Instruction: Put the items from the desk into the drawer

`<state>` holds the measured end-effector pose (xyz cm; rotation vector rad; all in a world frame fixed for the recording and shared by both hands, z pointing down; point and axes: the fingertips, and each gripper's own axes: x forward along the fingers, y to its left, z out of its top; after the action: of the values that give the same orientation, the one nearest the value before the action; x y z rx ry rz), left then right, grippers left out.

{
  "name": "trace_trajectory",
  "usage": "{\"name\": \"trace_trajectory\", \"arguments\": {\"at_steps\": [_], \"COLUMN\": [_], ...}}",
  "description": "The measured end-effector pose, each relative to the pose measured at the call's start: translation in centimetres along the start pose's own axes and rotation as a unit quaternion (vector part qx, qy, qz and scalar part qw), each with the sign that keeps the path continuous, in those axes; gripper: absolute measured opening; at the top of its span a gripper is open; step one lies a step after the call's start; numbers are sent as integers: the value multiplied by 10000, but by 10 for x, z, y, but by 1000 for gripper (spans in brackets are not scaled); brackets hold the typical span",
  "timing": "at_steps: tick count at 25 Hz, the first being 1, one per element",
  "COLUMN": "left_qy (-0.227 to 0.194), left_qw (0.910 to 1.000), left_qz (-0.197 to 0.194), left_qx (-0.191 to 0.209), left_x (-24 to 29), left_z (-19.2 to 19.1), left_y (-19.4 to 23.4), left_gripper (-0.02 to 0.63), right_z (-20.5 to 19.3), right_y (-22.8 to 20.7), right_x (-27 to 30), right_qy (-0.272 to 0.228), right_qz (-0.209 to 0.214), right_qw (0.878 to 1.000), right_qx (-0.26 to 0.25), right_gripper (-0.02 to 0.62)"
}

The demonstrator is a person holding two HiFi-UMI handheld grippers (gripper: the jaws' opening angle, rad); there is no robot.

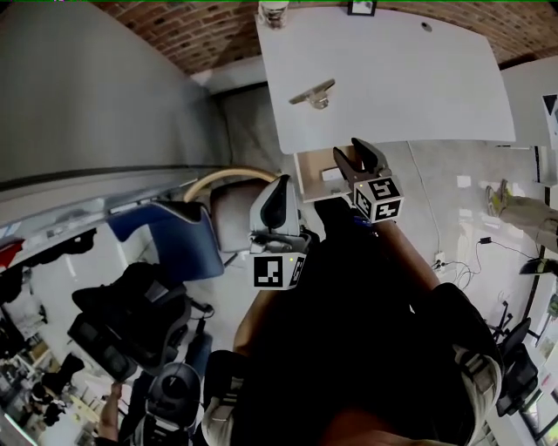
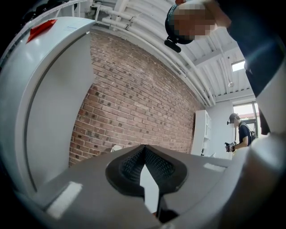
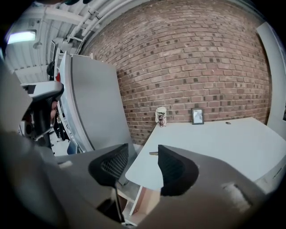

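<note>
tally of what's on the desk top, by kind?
Cup: 1
Frame: 1
Small tan item: 1
Total: 3
Dark spot is too small to tell what it is, so it is not counted.

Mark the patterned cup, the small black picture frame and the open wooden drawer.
patterned cup point(image 3: 161, 117), right gripper view, its side.
small black picture frame point(image 3: 197, 116), right gripper view, its glass.
open wooden drawer point(image 1: 302, 174), head view, its left wall.

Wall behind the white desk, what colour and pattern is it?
Reddish-brown brick wall with pale mortar lines; it shows best in the right gripper view.
</note>
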<state>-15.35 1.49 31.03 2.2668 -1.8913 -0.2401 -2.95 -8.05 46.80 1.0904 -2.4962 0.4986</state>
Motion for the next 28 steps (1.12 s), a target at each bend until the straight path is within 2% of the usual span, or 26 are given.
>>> {"name": "trace_trajectory", "arguments": {"at_steps": [8, 16, 23, 28], "left_qy": [216, 450, 498, 696], "left_qw": [9995, 9977, 9966, 9950], "left_qz": [233, 473, 558, 655], "left_qx": [-59, -184, -340, -288], "left_x": [46, 78, 103, 111], "left_z": [-8, -24, -33, -43], "left_y": [19, 36, 43, 47], "left_gripper": [12, 12, 12, 13], "right_z": [-6, -35, -61, -75], "right_y": [-35, -64, -86, -96], "right_x": [68, 141, 191, 220], "right_qy": [464, 1039, 1583, 1764], "right_qz": [55, 69, 14, 8], "right_qw": [9989, 9946, 9874, 9843], "right_qx": [-79, -39, -31, 106], "right_gripper": [229, 256, 331, 342]}}
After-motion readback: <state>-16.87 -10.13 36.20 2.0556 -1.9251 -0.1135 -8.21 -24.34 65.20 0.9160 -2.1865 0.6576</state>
